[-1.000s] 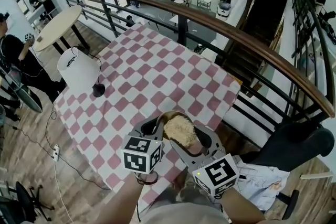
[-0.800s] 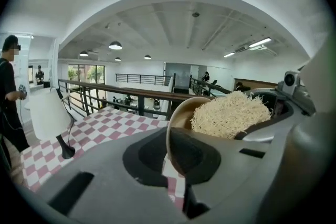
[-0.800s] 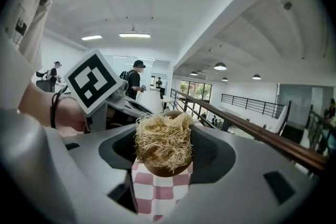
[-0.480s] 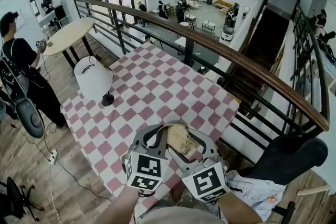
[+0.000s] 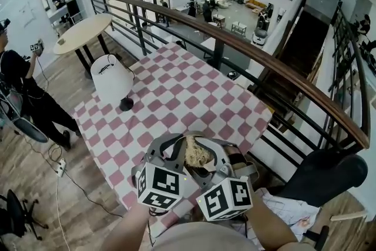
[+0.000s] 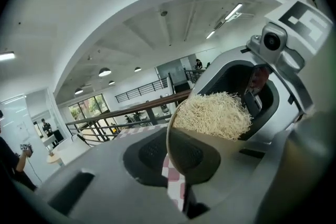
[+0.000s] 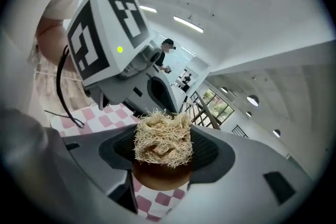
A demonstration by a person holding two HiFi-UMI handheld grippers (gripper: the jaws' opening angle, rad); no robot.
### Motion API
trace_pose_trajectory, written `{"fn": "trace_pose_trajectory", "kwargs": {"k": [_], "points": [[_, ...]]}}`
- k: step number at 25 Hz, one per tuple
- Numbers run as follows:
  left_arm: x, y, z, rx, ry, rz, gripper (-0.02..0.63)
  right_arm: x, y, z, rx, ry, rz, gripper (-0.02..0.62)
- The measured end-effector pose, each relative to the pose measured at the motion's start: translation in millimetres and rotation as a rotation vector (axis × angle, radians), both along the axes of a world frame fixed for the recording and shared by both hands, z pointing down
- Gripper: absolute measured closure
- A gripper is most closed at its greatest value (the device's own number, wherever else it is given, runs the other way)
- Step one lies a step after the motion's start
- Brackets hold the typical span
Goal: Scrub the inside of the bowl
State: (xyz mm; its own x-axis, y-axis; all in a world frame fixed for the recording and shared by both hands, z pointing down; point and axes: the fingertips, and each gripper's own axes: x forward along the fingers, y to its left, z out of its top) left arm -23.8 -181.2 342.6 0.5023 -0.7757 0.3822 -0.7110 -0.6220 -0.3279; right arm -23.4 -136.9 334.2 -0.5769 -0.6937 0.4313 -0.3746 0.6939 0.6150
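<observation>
Bowl [image 6: 193, 157]: brown, smooth, shallow, tipped on edge. In the head view it sits at lower centre, over the near edge of the pink-and-white checked bench [image 5: 176, 91].

Scrubber [image 7: 161, 138]: pale straw-coloured wad of coarse fibres, pressed into the bowl's mouth.

Left tongs [image 6: 181, 176]: closed on the bowl's thin rim, which runs up between the two pads at frame centre.

Right tongs [image 7: 163, 144]: clamped on the scrubber from both sides. The bowl's brown wall shows just below the wad.

Both tongs meet at the bowl, close side by side.

White lamp [image 5: 111, 82]: stands on the bench at upper left, well apart.
</observation>
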Motion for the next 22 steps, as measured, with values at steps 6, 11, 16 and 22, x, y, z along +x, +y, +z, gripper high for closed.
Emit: {"fn": "trace_pose_trajectory", "kwargs": {"k": [6,11,16,22], "points": [[-3.1,-1.6,4.5,-0.048,0.021,-0.033,0.586,0.0,-4.7,6.6,0.008,0.067,0.018,0.334],[1.8,-3.5,6.3,-0.037,-0.003,-0.027,0.584,7.8,-11.1,11.1,-0.024,0.032,0.093,0.334],[-4.9,-1.1,-3.4,0.004,0.05,-0.059,0.584,25.1,-9.5,12.9,-0.039,0.028,0.145,0.336],[-6.5,3.5,-21.5,0.054,0.142,-0.039,0.583,30.0,1.0,16.2,-0.073,0.002,0.169,0.336]]}}
